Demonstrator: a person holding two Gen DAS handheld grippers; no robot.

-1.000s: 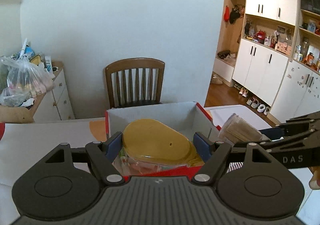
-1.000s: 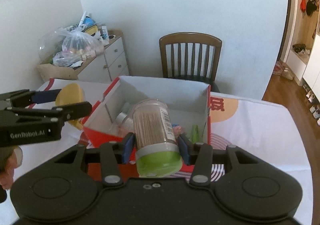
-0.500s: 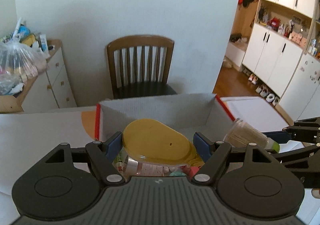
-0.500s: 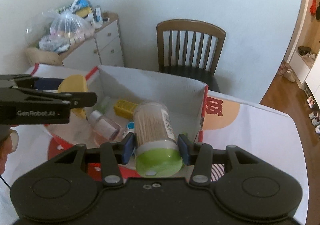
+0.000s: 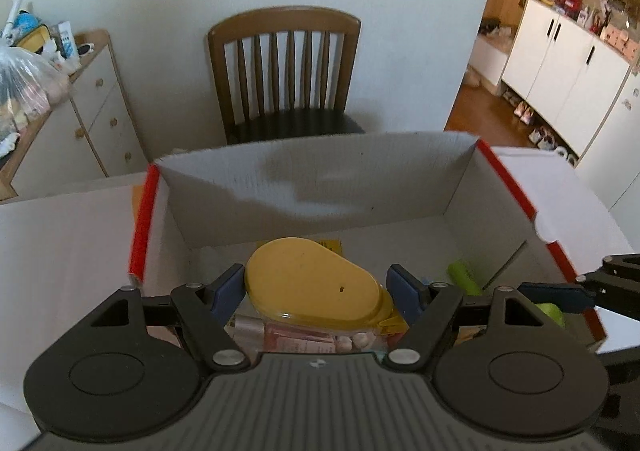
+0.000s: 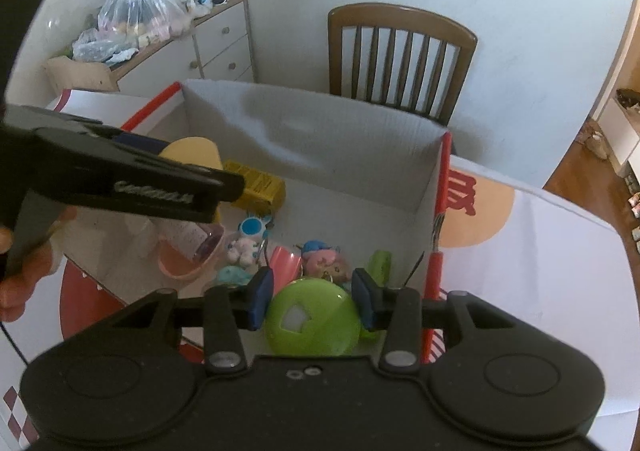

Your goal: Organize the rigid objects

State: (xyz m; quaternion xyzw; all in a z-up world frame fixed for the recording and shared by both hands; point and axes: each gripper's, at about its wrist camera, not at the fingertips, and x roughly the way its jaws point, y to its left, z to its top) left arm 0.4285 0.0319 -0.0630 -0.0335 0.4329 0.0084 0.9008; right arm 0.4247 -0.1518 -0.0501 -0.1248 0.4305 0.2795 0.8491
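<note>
Both tools had sunk over the box (image 5: 400, 179), left tool (image 5: 318, 287) clenched on a yellow-lidded container (image 5: 316, 283), right tool (image 6: 312, 297) just closing tighter, gripping a green-capped jar (image 6: 312, 323).

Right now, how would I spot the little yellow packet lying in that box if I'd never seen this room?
Find the white cardboard box with red edges on the table in front of the wooden chair. On its floor, near the far wall and toward the left, lies the yellow packet. It is the only flat, boxy, printed thing there; the toys nearer you are rounded and pink, blue or green.
</note>
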